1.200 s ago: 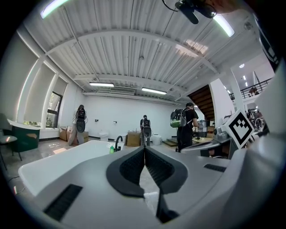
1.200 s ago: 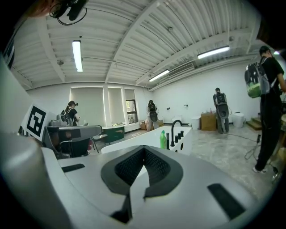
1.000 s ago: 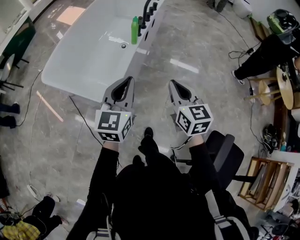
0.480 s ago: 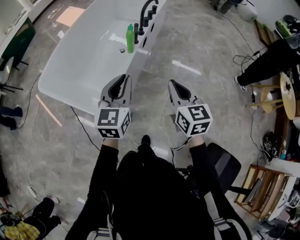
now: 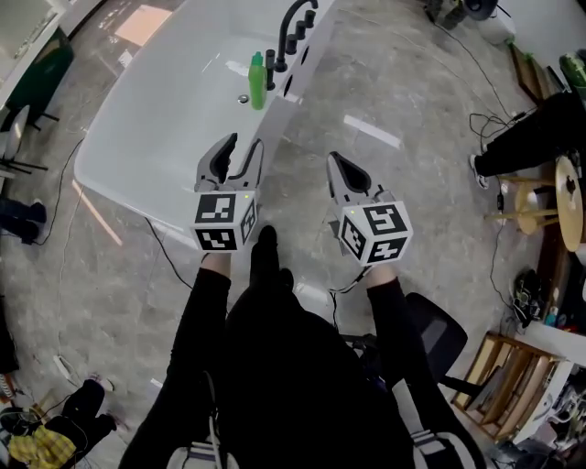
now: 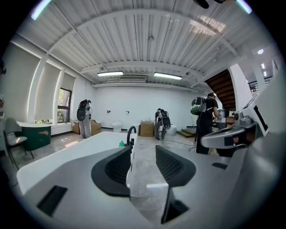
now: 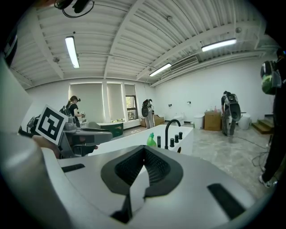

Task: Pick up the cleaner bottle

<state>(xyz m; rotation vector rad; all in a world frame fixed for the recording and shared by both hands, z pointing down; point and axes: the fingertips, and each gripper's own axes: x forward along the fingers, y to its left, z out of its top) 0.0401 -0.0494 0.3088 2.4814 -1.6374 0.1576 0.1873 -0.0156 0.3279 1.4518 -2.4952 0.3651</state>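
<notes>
The green cleaner bottle (image 5: pixel 257 81) stands upright on the white bathtub's rim (image 5: pixel 275 114), beside the black faucet (image 5: pixel 295 18). It also shows small and far off in the left gripper view (image 6: pixel 121 143), and as the same green bottle (image 7: pixel 152 140) in the right gripper view. My left gripper (image 5: pixel 240 151) is over the tub's near edge, well short of the bottle; its jaws are opening with nothing between them (image 6: pixel 143 152). My right gripper (image 5: pixel 335 163) hangs over the floor to the right of the tub, shut and empty (image 7: pixel 144 150).
The white bathtub (image 5: pixel 156 119) fills the upper left, with black tap knobs (image 5: pixel 291 41) along its rim. A black chair (image 5: pixel 441 322) stands behind me at right. Cables (image 5: pixel 476 119), a wooden stool (image 5: pixel 531 188) and a person's legs (image 5: pixel 531 137) lie at the right.
Both grippers have moved forward toward the tub, and the bottle now sits nearer in view. The left gripper's jaws, shut before, have spread apart. The right stays shut.
</notes>
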